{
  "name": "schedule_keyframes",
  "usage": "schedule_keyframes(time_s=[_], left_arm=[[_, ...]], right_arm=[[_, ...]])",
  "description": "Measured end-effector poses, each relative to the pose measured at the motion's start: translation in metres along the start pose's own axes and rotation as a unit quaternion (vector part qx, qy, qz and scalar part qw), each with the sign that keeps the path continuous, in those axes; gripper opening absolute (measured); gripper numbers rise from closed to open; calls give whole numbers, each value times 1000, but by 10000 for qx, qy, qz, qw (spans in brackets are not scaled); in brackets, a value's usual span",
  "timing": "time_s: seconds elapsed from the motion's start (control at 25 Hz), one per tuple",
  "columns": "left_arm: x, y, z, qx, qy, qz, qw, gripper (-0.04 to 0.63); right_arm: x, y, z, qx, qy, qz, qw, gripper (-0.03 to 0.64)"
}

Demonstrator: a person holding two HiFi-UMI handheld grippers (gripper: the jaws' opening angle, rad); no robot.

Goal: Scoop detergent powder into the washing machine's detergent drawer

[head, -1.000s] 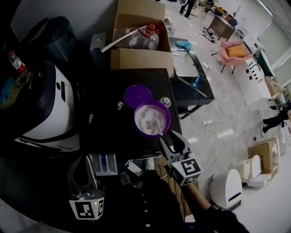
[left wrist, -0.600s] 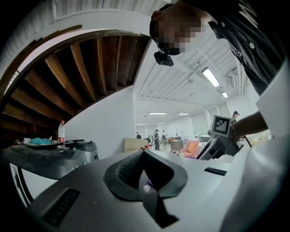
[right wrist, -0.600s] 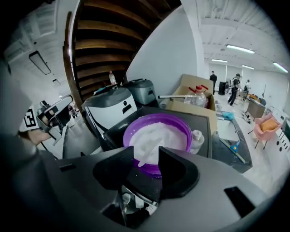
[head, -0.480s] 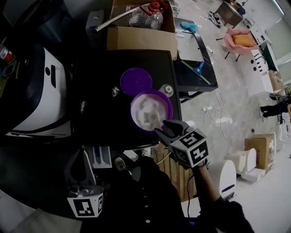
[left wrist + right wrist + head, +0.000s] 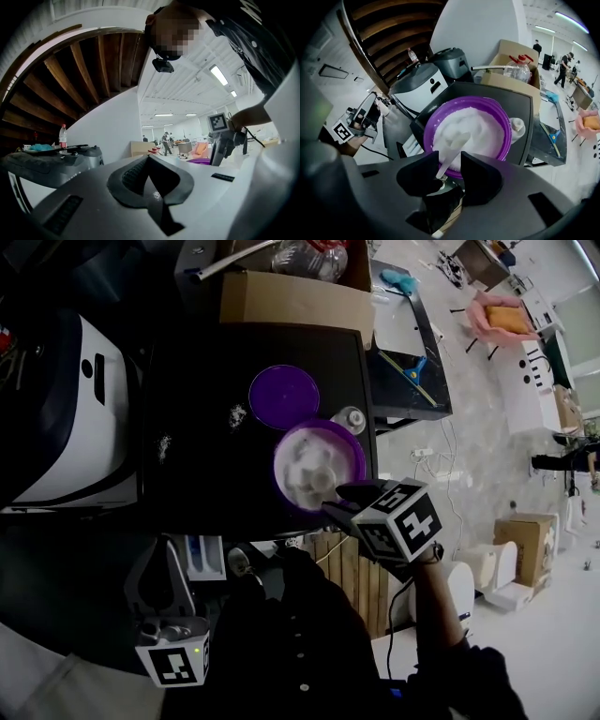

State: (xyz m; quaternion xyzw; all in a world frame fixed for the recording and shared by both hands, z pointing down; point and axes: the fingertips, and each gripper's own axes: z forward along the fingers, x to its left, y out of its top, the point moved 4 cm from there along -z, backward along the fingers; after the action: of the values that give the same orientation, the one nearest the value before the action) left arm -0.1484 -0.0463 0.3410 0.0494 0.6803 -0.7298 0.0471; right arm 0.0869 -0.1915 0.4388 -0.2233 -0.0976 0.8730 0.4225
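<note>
A purple bowl (image 5: 317, 463) of white detergent powder (image 5: 471, 129) stands on the black table (image 5: 216, 484). A white scoop (image 5: 452, 150) lies in the powder, its handle running back towards me. My right gripper (image 5: 349, 505) tilts steeply down at the bowl's near rim. It is open, with the scoop handle in the gap between its jaws (image 5: 449, 171). The white detergent drawer (image 5: 204, 557) sticks out below the table's near edge. My left gripper (image 5: 169, 554) hovers beside it, pointing level, shut with nothing in it.
The bowl's purple lid (image 5: 283, 395) lies behind it, and a small white cap (image 5: 352, 418) sits to its right. Powder specks (image 5: 236, 415) dot the table. A white washing machine (image 5: 80, 418) stands left, a cardboard box (image 5: 291, 296) behind.
My right gripper has tipped downward and sunk to the bowl's near rim, so its marker cube now faces up. The left gripper has dropped a little beside the drawer.
</note>
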Motion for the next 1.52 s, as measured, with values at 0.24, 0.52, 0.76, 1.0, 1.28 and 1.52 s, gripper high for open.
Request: schedule_keyframes(time_s=[0.24,0.52,0.76,1.0,1.28,1.52], left_arm=[[7,-7,7,95,87,-77,9999,5],[8,-11,11,152,118,-159,9997,5],[8,-13,13,195,120,-150,9996,5],[6,-15,11,247,150,-135,9995,5],[8,-16,4,296,244,-115,9992,5],[8,-15,0,295,304,-112,9990,5]], right_arm=[[-1,3,9,463,176,27,9988,45],[-1,5,9,442,60,-419,9981,35],[4,15,10,396,-200,-935,9946,35],[8,17,18,701,-702,-1649,9813,34],[22,19,25,958,-144,-1803,9788,34],[13,22,25,843,898,-956,9878,34]])
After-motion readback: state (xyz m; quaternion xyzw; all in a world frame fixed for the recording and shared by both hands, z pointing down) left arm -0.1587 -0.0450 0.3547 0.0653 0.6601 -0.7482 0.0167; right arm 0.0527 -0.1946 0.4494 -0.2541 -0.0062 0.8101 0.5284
